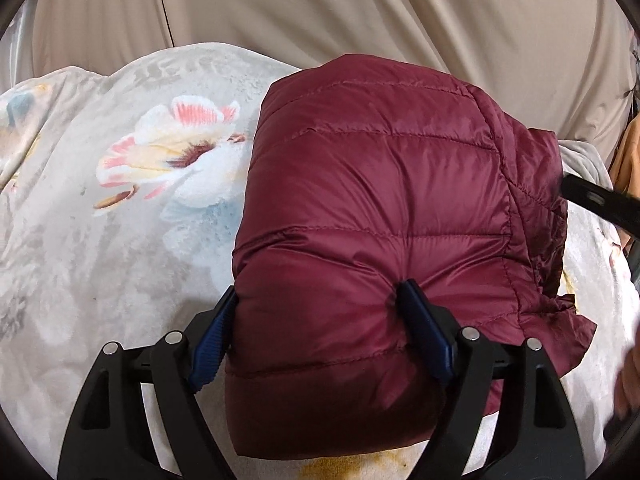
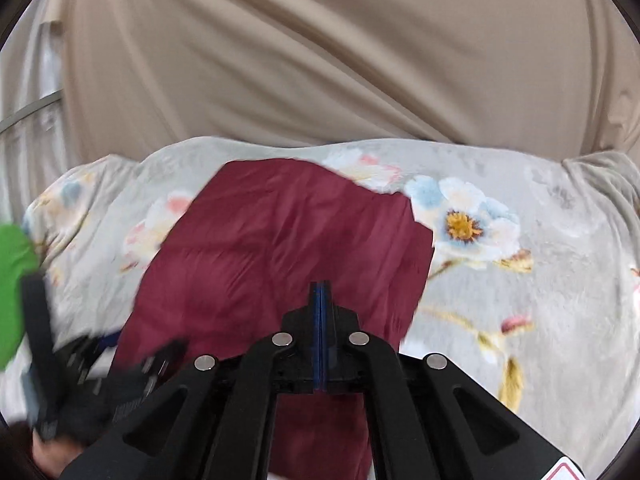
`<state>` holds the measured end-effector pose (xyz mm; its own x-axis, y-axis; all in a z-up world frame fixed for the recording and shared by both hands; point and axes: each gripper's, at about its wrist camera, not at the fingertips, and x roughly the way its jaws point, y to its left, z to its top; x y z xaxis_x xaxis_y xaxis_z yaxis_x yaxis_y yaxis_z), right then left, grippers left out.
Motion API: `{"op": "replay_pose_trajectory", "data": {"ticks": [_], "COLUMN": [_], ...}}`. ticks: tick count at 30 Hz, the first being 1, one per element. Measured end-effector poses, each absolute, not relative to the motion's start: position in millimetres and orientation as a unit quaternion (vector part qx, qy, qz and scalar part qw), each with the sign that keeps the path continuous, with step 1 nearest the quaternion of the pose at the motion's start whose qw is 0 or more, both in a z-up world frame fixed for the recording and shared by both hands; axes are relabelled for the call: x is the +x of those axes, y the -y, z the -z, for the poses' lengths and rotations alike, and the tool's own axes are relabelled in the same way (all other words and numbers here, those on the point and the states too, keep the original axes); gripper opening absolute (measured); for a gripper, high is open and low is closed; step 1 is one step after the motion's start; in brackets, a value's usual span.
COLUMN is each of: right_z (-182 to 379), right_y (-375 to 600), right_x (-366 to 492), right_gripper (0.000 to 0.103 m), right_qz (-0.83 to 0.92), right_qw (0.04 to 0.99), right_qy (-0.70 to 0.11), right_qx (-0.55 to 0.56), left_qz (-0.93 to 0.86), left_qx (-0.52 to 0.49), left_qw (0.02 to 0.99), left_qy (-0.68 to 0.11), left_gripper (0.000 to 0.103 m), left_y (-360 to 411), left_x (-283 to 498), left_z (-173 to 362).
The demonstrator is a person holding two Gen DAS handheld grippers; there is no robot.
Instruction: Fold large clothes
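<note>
— Beige curtain (image 1: 360,8) hangs in folds behind everything, and below it a pale flowered blanket (image 1: 100,220) covers the bed. What lies on it in the left wrist view?

— A dark red quilted jacket (image 1: 380,200), folded into a thick bundle. Its long axis runs from the camera away toward the curtain, leaning a little to the right at the far end. The stitched seams cross it from side to side. Loose layered edges stick out on its right side.

— And the left gripper (image 1: 320,300)?

— Spread wide. The left blue finger sits just beside the bundle's near left edge and the right finger presses a dent into the top of the padding. A corner of the bundle sits between them, but the fingers do not squeeze it from both sides.

— Anything else there?

— A black bar of the other tool (image 1: 600,204) comes in from the right edge, close to the jacket's right side.

— Now the right wrist view.

— It is blurred. The jacket (image 2: 280,240) lies at the middle of the blanket (image 2: 540,300), stretching away toward the curtain (image 2: 320,60). The right gripper (image 2: 321,292) hangs over the near part of the jacket, its blue fingers pressed flat together with nothing between them.

— What is on the left?

— The left gripper (image 2: 132,354), smeared, at the jacket's near left edge, with a green patch (image 2: 14,280) above it at the frame's edge.
</note>
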<state>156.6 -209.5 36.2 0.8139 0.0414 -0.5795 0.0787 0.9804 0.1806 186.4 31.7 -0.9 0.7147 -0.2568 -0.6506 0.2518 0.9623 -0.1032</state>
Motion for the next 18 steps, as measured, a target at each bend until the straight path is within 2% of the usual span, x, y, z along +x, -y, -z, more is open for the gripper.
{"op": "replay_pose_trajectory", "data": {"ticks": [3,6,10,13,18], "right_z": [5,25,0,-27,-22], "right_y": [222,227,228,216,205], "right_x": [200,211,190,144,93], "right_gripper": [0.000,0.000,0.000,0.000,0.000], "right_qz": [0.017,0.007,0.016,-0.020,-0.056], "right_qw": [0.924,0.920,0.922,0.934,0.926], "right_qy": [-0.363,-0.371,-0.364,-0.338,-0.360], "right_qx": [0.115,0.127,0.133,0.113,0.097], "left_qz": [0.142,0.145,0.143,0.146,0.158], "left_qx": [-0.001,0.008,0.003,0.004,0.021], "left_qw": [0.925,0.926,0.923,0.920,0.922], "left_qy": [-0.352,-0.350,-0.359,-0.363,-0.352], "left_gripper": [0.082,0.082,0.082,0.082,0.080], "left_y": [-31,-28,-31,-33,-34], "left_x": [185,185,188,185,164], "left_z": [0,1,2,-4,-20]}}
